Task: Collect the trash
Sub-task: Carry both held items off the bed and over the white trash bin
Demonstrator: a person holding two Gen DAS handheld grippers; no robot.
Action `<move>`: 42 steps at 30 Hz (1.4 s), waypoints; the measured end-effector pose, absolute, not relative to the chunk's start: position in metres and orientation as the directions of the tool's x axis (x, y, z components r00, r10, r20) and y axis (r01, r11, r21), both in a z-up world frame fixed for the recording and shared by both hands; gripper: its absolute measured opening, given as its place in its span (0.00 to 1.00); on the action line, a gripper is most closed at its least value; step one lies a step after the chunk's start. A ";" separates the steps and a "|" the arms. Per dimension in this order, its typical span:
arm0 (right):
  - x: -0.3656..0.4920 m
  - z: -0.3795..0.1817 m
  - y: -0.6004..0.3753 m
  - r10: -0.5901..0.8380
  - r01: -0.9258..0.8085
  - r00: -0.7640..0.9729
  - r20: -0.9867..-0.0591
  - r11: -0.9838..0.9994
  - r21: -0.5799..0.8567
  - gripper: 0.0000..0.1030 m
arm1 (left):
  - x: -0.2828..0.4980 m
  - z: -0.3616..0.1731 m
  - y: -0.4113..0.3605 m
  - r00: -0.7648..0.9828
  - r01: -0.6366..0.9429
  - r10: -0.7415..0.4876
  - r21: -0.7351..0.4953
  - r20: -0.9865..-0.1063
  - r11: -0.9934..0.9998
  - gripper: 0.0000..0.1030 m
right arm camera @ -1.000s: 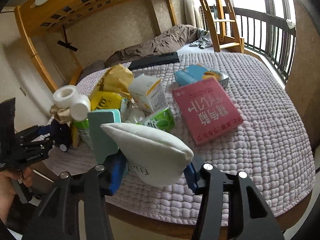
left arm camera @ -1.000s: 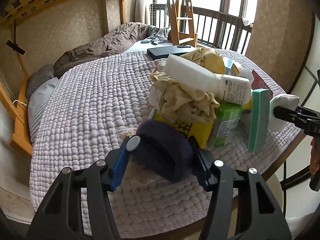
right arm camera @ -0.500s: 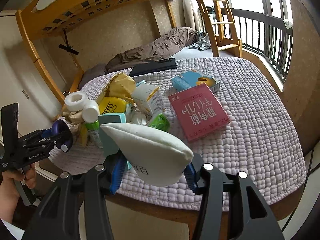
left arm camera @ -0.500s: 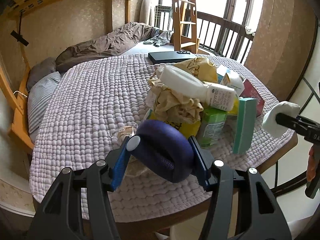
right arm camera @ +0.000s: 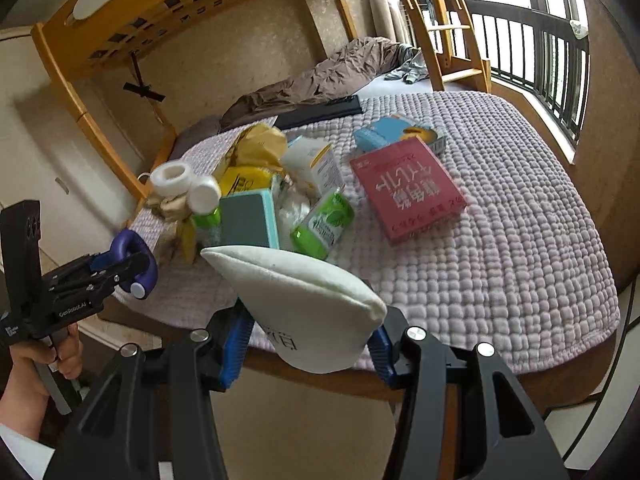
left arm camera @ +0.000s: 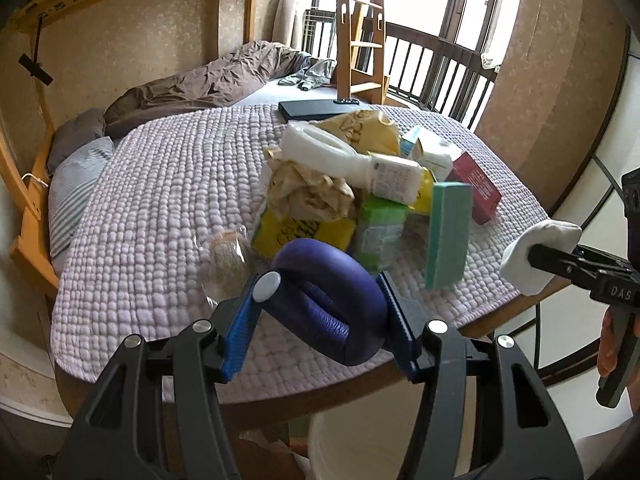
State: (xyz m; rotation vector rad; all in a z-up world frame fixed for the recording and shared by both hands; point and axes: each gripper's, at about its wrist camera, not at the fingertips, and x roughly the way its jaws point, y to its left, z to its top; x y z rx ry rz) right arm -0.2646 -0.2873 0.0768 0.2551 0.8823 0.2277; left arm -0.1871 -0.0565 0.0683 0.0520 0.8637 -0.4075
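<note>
My left gripper (left arm camera: 320, 320) is shut on a dark purple padded ring (left arm camera: 328, 300), held just off the near edge of the table. In the right wrist view that same ring (right arm camera: 134, 264) shows at the left in the other tool. My right gripper (right arm camera: 308, 332) is shut on a white cone-shaped pouch (right arm camera: 304, 308), also off the table's front edge; from the left wrist view the pouch (left arm camera: 540, 256) hangs at the right. A heap of trash (left arm camera: 352, 192) lies on the quilted cover: crumpled paper, a white bottle, green cartons, a teal box, a yellow bag.
A red box (right arm camera: 408, 188) and a blue packet (right arm camera: 384, 132) lie right of the heap. A black flat case (left arm camera: 316, 109) sits at the far edge. A white bucket rim (left arm camera: 360, 444) shows below the table. A bunk bed and ladder stand behind.
Both grippers have drawn back and a little up from the table with their loads, so the table's front edge and the floor below now show in both views.
</note>
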 end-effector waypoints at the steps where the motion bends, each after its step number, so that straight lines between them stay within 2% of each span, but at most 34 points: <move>1: -0.268 0.076 -0.285 0.301 -0.095 0.607 -0.735 0.946 0.308 0.49 | -0.189 0.068 -0.058 0.574 0.368 -0.327 -0.120 -0.751 0.922 0.57; 42: -0.336 0.045 -0.247 0.344 -0.180 0.457 -0.820 0.939 0.293 0.49 | -0.266 0.020 -0.098 0.405 0.486 -0.320 -0.095 -0.857 0.869 0.57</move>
